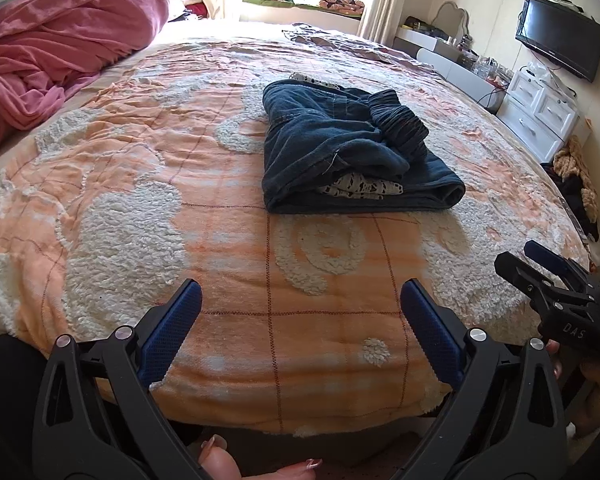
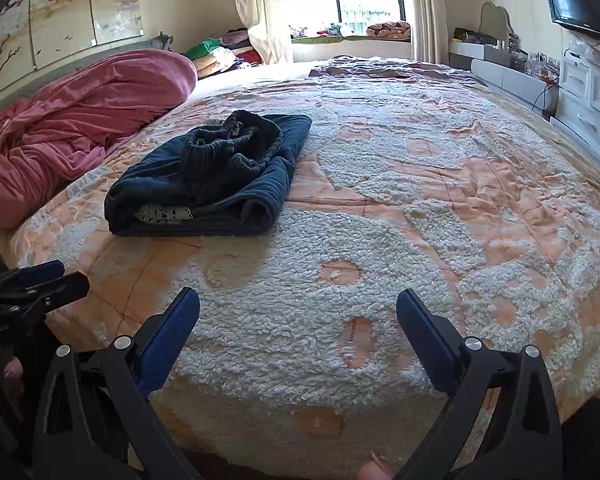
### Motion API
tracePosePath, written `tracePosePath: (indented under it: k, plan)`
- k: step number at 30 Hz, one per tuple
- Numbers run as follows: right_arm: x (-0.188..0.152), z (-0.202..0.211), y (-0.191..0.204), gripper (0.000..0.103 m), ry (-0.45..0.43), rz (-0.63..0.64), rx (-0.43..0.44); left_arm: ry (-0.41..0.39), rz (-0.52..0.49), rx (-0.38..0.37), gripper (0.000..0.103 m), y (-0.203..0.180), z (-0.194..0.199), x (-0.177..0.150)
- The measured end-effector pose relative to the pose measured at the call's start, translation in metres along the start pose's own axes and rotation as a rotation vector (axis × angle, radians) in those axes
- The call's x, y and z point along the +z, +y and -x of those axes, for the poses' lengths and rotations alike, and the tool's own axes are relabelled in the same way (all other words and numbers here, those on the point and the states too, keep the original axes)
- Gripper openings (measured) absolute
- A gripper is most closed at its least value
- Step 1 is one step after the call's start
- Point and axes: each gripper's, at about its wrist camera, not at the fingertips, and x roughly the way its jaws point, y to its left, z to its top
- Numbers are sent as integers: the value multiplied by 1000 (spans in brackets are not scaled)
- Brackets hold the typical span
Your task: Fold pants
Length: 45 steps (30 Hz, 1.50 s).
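at the far left a pink duvet (image 1: 56, 52) lies bunched along the left edge of the bed, well apart from everything else. the left gripper (image 1: 300, 292) hangs over the near edge of the orange-and-white bedspread (image 1: 120, 160), its blue-padded fingers (image 1: 172, 328) spread wide with nothing between them; it points toward the far side of the bed, and fingertips of the person's hand show beneath its frame. past it, toward the middle of the bed, the pants (image 1: 340, 140) lie folded into a thick dark-blue bundle. in the left wrist view the bundle's long axis runs left to right, the rounded fold facing the near edge, with a gathered ribbed waistband (image 1: 400, 124) heaped on top toward the right and a patterned white lining showing between the layers. neither tool touches the bundle. to the right, the right gripper (image 2: 298, 300) also hovers at the near edge, fingers splayed and empty, aimed across the bedspread. in its view the bundle sits to the far left. at the far right stand white drawers (image 1: 540, 112) and a wall-mounted tv (image 1: 560, 36).
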Motion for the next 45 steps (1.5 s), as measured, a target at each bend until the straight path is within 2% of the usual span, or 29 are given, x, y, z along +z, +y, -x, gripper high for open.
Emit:
tracePosePath:
  k: [45]
  plan:
    - [-2, -3, -5, 98, 13, -16, -10, 19, -9, 44, 93, 0, -3, 1]
